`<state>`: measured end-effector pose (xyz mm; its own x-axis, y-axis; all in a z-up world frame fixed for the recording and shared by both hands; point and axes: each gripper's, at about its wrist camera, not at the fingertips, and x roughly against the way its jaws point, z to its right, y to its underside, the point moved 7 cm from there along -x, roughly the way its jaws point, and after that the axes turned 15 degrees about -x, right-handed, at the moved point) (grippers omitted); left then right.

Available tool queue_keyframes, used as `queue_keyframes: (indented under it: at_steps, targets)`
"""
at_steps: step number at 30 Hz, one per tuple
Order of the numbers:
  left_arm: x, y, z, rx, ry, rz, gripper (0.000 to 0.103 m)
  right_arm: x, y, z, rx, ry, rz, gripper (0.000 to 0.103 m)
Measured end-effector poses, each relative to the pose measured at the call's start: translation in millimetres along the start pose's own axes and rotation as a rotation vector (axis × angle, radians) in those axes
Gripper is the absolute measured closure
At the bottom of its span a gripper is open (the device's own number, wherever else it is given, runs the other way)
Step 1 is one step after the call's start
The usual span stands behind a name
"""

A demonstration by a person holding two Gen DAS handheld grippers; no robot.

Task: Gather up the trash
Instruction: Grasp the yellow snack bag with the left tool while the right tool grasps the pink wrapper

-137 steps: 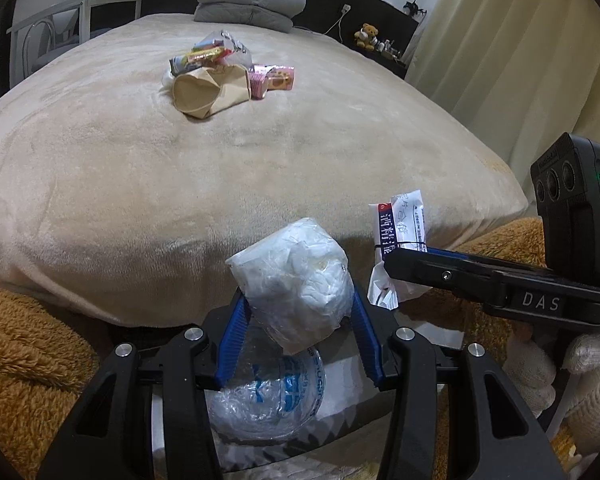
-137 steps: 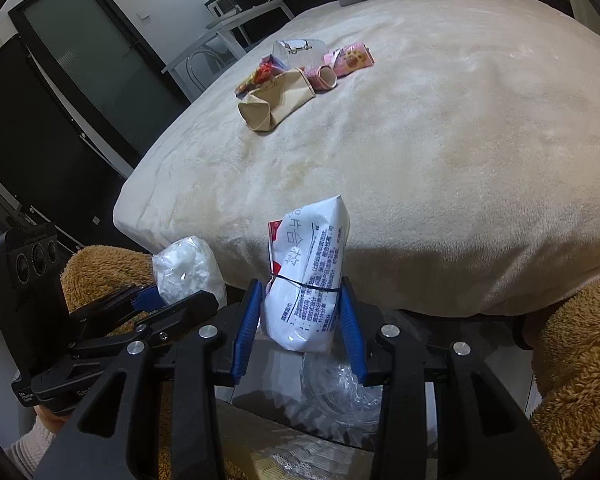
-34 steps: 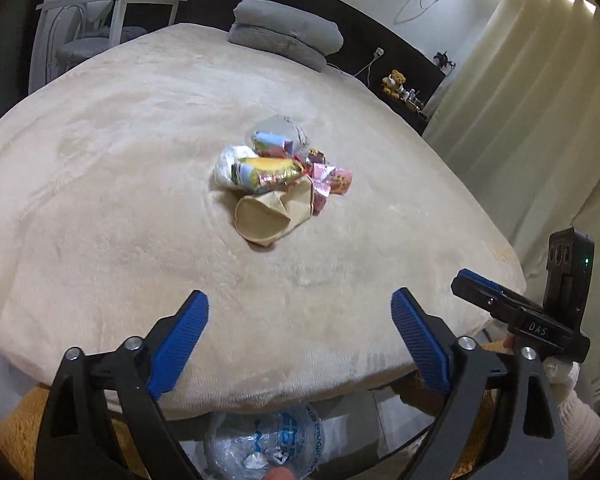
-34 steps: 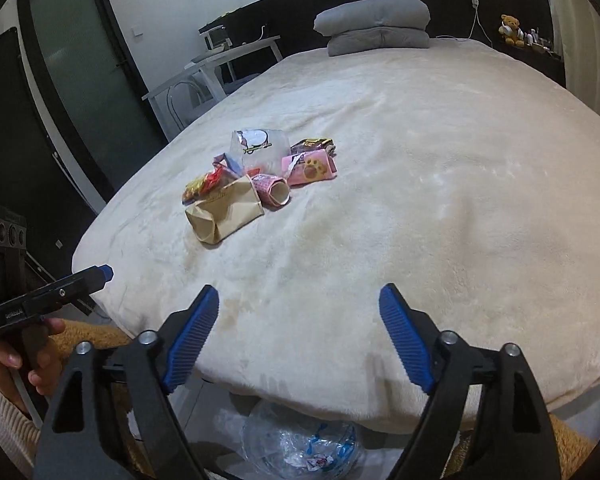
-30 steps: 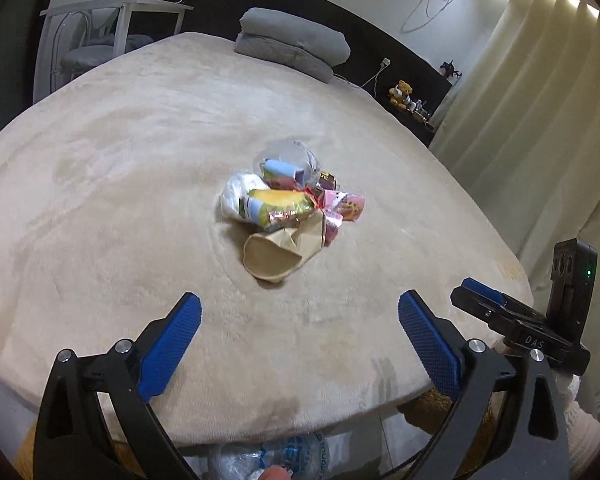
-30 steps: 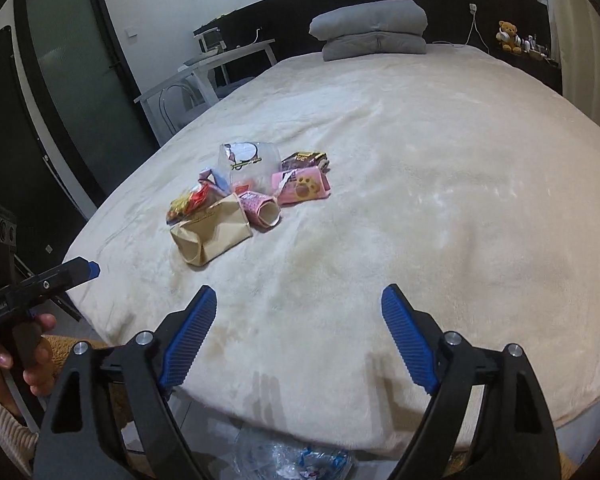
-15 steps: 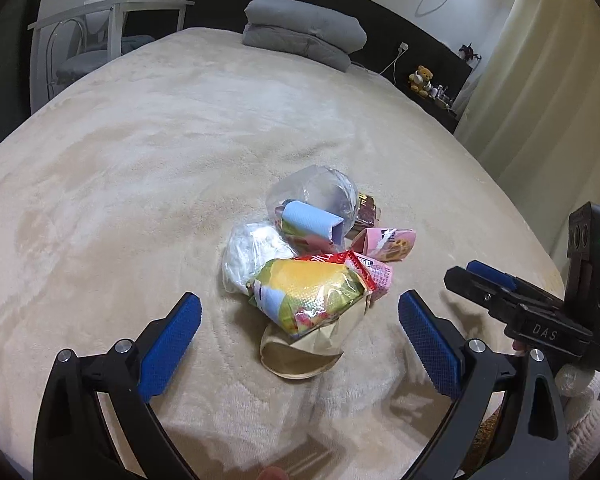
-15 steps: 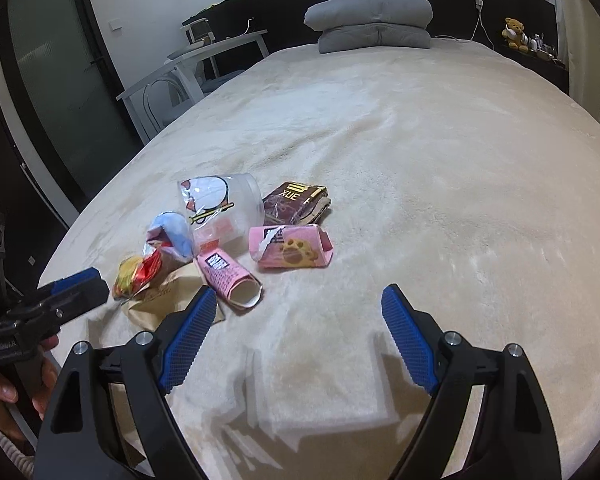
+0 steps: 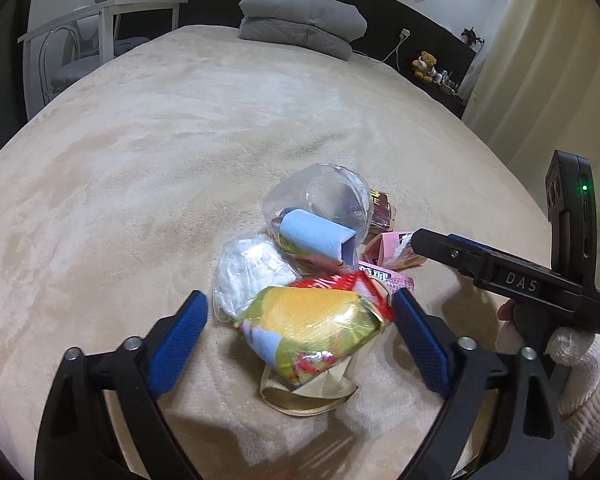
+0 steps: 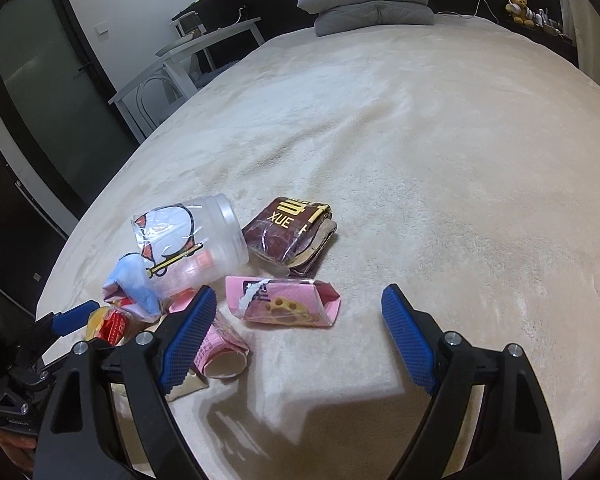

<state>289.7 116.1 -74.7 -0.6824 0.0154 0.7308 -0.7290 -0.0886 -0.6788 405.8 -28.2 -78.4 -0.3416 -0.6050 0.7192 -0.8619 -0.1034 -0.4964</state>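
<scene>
A pile of trash lies on the beige bed. My left gripper (image 9: 300,328) is open, its jaws on either side of a yellow and red snack bag (image 9: 312,328) that lies on a tan paper bag (image 9: 312,392). Behind it are a white crumpled bag (image 9: 248,272), a blue-ended carton (image 9: 320,244) and a clear plastic cup (image 9: 324,200). My right gripper (image 10: 296,336) is open above the bed, just in front of a pink paw-print carton (image 10: 284,308). A pink tube wrapper (image 10: 220,352) lies at its left finger. A brown wrapper (image 10: 292,232) lies behind.
The beige blanket (image 10: 440,160) covers the whole bed. Folded grey pillows (image 9: 300,28) lie at the head. A white desk and chair (image 9: 88,48) stand at the left, a curtain (image 9: 548,60) at the right. The right gripper's body (image 9: 520,280) crosses the left wrist view.
Both grippers have moved forward over the bed and down to the trash pile. The left jaws now flank the yellow snack bag; the right jaws are near the pink carton.
</scene>
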Motion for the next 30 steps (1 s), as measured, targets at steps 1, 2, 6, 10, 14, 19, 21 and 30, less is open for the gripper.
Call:
queue_keyframes:
  at_steps: [1,2,6,10,14,19,21,30]
  targets:
    - [-1,1,0,-0.004,-0.007,-0.01,0.028,-2,0,0,0.001,0.0,-0.001,0.019]
    - [-3,2,-1,-0.008,-0.016,-0.021,0.028,-3,0,-1,0.0,-0.001,-0.004,0.019]
    - [2,2,2,-0.026,-0.018,-0.003,0.032,-7,2,-6,0.007,-0.004,-0.01,0.019]
    - [6,5,-4,-0.008,-0.033,-0.006,0.032,-12,6,-11,0.047,0.027,0.0,0.019]
    - [13,6,-10,0.005,-0.046,0.008,0.032,-20,8,-13,0.052,0.048,-0.003,0.019]
    - [21,6,-17,0.016,-0.056,0.024,0.032,-28,7,-18,0.057,0.086,0.017,0.019]
    - [23,7,-18,0.016,-0.057,0.03,0.032,-31,6,-22,0.077,0.108,0.03,0.019]
    - [36,9,-22,0.028,-0.046,0.067,0.032,-32,8,-24,0.108,0.14,0.039,0.037]
